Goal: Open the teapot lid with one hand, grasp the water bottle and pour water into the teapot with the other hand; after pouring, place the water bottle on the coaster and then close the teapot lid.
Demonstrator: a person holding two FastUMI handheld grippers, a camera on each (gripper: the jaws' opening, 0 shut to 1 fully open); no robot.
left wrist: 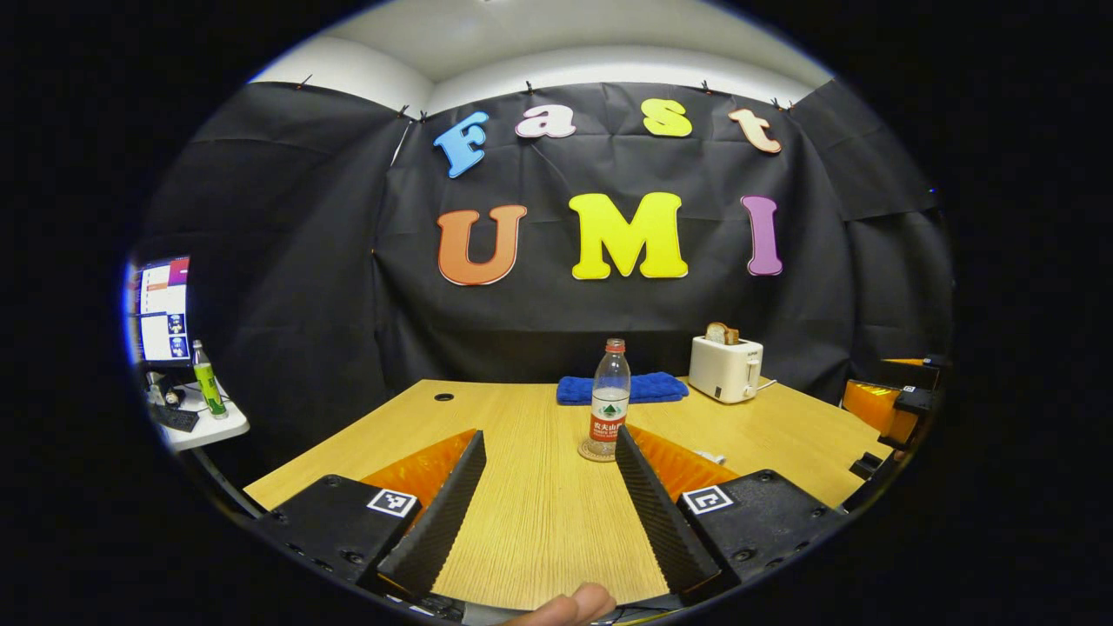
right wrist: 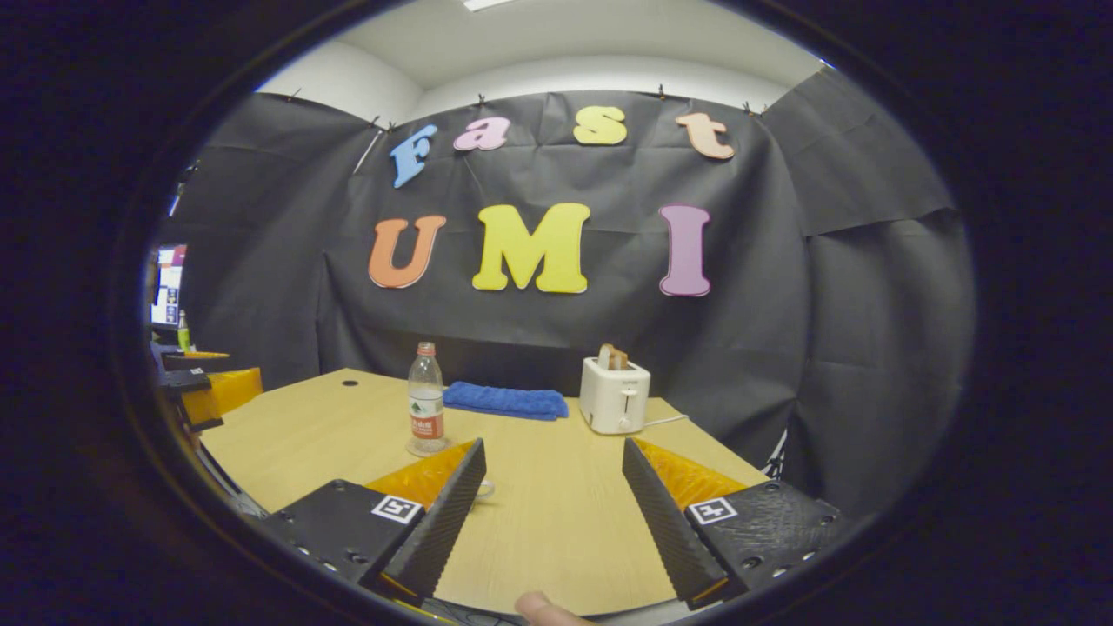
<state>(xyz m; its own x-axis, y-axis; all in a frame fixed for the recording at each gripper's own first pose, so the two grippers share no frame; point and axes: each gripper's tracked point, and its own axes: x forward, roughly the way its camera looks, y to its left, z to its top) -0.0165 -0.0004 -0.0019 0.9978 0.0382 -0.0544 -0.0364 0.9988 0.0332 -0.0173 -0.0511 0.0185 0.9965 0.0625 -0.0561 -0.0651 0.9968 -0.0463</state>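
Both claws spread and empty over the surface point(left wrist: 522, 487): left claw point(left wrist: 548, 496), right claw point(right wrist: 549, 504). One water bottle point(left wrist: 610, 396) stands upright on one coaster point(left wrist: 596, 453), just ahead of the left claw. One blue towel point(left wrist: 622, 388) and one toaster point(left wrist: 725, 368) lie behind. Risk, as judged: the tall, narrow bottle may topple if a finger nudges it off-centre during approach.

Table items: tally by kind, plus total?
Water bottle: 1
Coaster under it: 1
Blue towel: 1
Toaster, bread in its slot: 1
Total: 4
No teapot in either gripper view.
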